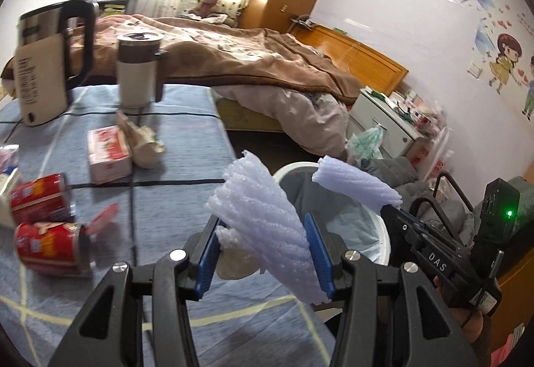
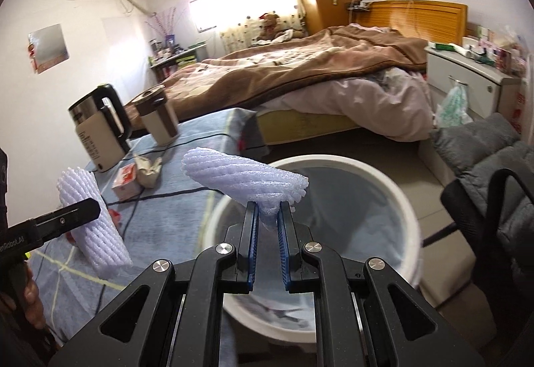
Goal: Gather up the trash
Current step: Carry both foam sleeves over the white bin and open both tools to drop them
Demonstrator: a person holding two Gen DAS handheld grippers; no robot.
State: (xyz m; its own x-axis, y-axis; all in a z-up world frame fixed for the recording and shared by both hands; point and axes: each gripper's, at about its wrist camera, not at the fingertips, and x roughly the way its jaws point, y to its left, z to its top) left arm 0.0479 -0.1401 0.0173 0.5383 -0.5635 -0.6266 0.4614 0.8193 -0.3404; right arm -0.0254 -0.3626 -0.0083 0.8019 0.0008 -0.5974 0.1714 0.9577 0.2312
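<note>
My left gripper (image 1: pixel 263 227) is shut on a white foam net sleeve (image 1: pixel 267 220), held above the table edge beside the white trash bin (image 1: pixel 383 233). My right gripper (image 2: pixel 267 210) is shut on a second foam net sleeve (image 2: pixel 247 173), pinched at its lower edge and held over the bin (image 2: pixel 397 187). The right gripper with its sleeve (image 1: pixel 357 187) shows in the left wrist view over the bin. The left one's sleeve (image 2: pixel 93 223) shows at the left in the right wrist view. Two crushed red cans (image 1: pixel 43 200) (image 1: pixel 50 250) lie on the blue table cloth (image 1: pixel 173 163).
On the table stand a kettle (image 1: pixel 43 66) and a white mug with a brown lid (image 1: pixel 137 70), with a pink-and-white box (image 1: pixel 106 153) and crumpled beige paper (image 1: pixel 140 143) nearby. A bed (image 1: pixel 250 60) lies behind. A black chair with grey clothing (image 2: pixel 484 166) stands right of the bin.
</note>
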